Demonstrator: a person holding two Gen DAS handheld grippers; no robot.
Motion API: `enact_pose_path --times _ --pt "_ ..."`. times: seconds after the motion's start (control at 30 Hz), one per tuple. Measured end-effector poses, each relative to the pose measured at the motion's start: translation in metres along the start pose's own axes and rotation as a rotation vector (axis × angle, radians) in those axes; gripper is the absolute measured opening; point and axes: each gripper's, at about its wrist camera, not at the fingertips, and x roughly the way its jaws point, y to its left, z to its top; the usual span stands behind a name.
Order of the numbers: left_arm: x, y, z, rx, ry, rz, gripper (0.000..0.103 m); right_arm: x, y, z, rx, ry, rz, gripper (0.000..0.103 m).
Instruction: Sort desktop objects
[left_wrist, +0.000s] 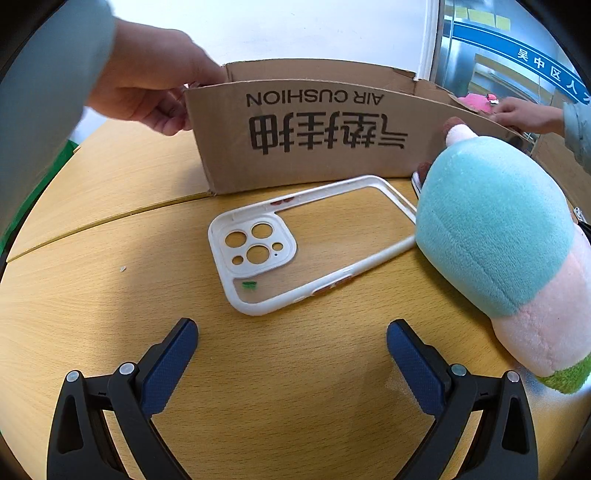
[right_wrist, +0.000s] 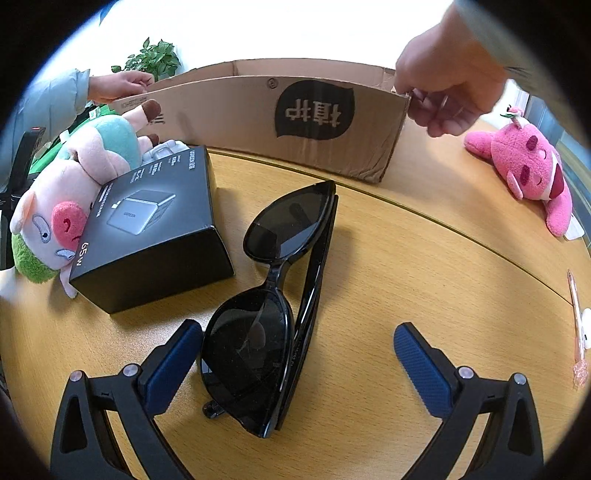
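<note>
The cardboard box (left_wrist: 306, 147) sits at the back of the bench (left_wrist: 110, 332); its side reads "AIR CUSHION", upside down. Just in front of the box lie a white phone case (left_wrist: 258, 291), a black carton (right_wrist: 155, 236) marked "65W", and dark sunglasses (right_wrist: 269, 306). Both the left tongs (left_wrist: 291, 343) and right tongs (right_wrist: 299, 347) are spread wide, holding nothing.

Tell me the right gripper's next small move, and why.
Probably ease the right gripper forward a little and shut it on the black folded sunglasses. Its jaws stand open and empty, the near lens already lies between them on the wooden table, and the brown cardboard box, steadied by a person's hand, waits just beyond.
</note>
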Motion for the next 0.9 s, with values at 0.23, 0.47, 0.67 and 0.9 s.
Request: enact_pose_path --times 0.23,0.47,0.67,0.9 --pt "0.0013 -0.0031 -0.0017 0.0 0.0 0.001 0.103 0.0018 -0.0048 0.0033 -0.001 0.0 0.001 0.103" --pt "0.0026 -0.0057 -0.0034 0.0 -0.001 0.001 0.103 0.0035 -0.0056 0.0015 -0.003 0.0 0.003 0.103" --pt "0.0036 -0.0073 -0.0043 0.0 -0.001 0.002 0.103 0.002 -0.0051 0.0 -0.005 0.0 0.004 0.103" --pt "0.0049 -0.0092 -0.0055 -0.001 -0.002 0.002 0.103 0.0002 -0.0045 -0.0016 -0.006 0.0 0.005 0.103"
